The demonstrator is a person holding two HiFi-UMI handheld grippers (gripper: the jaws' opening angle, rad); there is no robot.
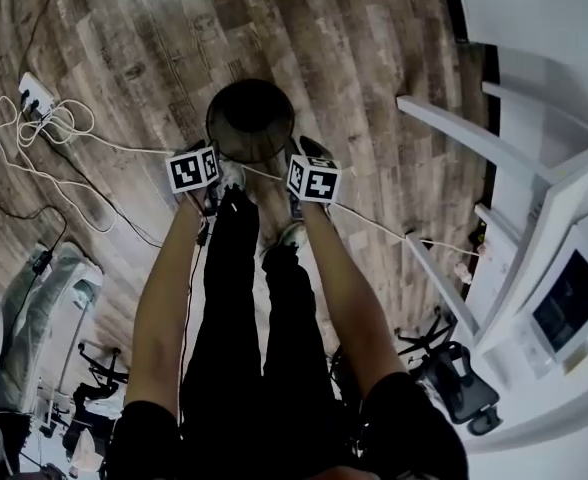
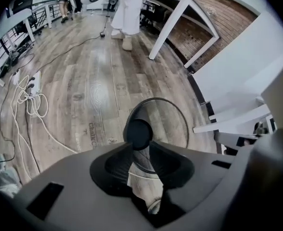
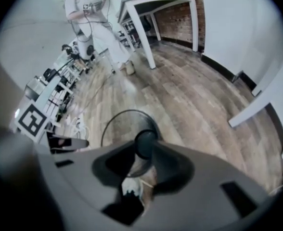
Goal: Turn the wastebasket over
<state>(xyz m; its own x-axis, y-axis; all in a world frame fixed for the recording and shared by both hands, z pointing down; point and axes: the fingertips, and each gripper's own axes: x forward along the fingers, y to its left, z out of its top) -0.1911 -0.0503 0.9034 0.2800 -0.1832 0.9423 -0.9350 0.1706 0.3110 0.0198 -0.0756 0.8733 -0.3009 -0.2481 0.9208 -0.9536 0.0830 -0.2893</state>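
The wastebasket (image 1: pixel 251 120) is on the floor (image 1: pixel 374 58) just ahead of my feet, its dark base showing through the mesh. My left gripper (image 2: pixel 140 146) and right gripper (image 3: pixel 145 150) are at its near rim, jaws narrowly apart.

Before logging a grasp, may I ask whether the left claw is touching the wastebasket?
Cannot tell. In the head view the left claw sits at the near rim of the wastebasket, and the left gripper view shows neither plain contact nor a gap.
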